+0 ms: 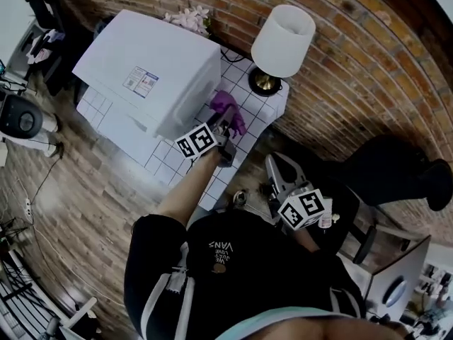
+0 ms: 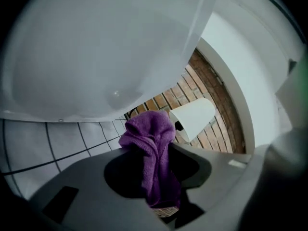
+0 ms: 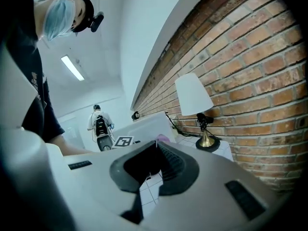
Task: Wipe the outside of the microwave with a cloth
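Cloth (image 2: 149, 134): purple, pinched lengthwise by left gripper (image 2: 159, 177) – bunched end forward, beside microwave (image 1: 152, 66) wall.
Room: tiled table (image 1: 163, 154) strip between microwave and lamp (image 1: 283, 40).
Right gripper (image 3: 155, 167): jaws pressed together, empty – off the table edge.

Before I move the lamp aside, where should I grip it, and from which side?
Probably the thin stem between the shade and the brass base, coming from the front: the shade is too wide, and the brick wall stands close behind.
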A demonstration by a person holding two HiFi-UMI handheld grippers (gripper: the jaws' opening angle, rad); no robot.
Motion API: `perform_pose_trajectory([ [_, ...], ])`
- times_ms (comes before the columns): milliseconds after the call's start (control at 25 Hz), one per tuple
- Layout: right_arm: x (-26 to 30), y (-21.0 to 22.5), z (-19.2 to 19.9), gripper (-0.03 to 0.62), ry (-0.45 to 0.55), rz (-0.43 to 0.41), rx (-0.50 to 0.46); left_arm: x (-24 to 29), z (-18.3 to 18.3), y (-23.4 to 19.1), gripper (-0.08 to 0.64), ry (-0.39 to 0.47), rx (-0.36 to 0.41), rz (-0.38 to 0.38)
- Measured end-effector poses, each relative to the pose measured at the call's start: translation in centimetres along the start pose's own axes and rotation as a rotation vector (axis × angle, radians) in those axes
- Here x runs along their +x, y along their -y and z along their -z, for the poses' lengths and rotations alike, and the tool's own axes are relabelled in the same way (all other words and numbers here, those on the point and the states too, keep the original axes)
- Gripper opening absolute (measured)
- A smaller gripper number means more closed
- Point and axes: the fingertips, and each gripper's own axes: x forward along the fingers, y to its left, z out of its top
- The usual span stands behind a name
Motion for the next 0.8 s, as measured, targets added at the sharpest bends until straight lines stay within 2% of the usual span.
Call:
perform_pose_trajectory([
  [120, 1.2, -1.6, -0.4, 0.005, 0.011, -0.049, -0.021, -4.2, 0.3, 0.9, 0.141, 0.002, 0.036, 0.004],
  [360, 3.8, -5.8, -1.0, 0.005, 0.021, -0.151, -0.054, -13.4, -0.5, 2.0, 0.141, 0.011, 0.226, -0.045],
  [640, 6.7, -11.1, -0.6, 0.005, 0.012, -0.252, -0.074, -22.1, -4.1, 2.5, 0.141, 0.084, 0.405, -0.134],
  [800, 7.9, -13.5, 0.1, 0.005, 0.005, -0.284, -0.086, -25.4, -6.6, 2.8, 0.141, 0.142, 0.470, -0.162],
])
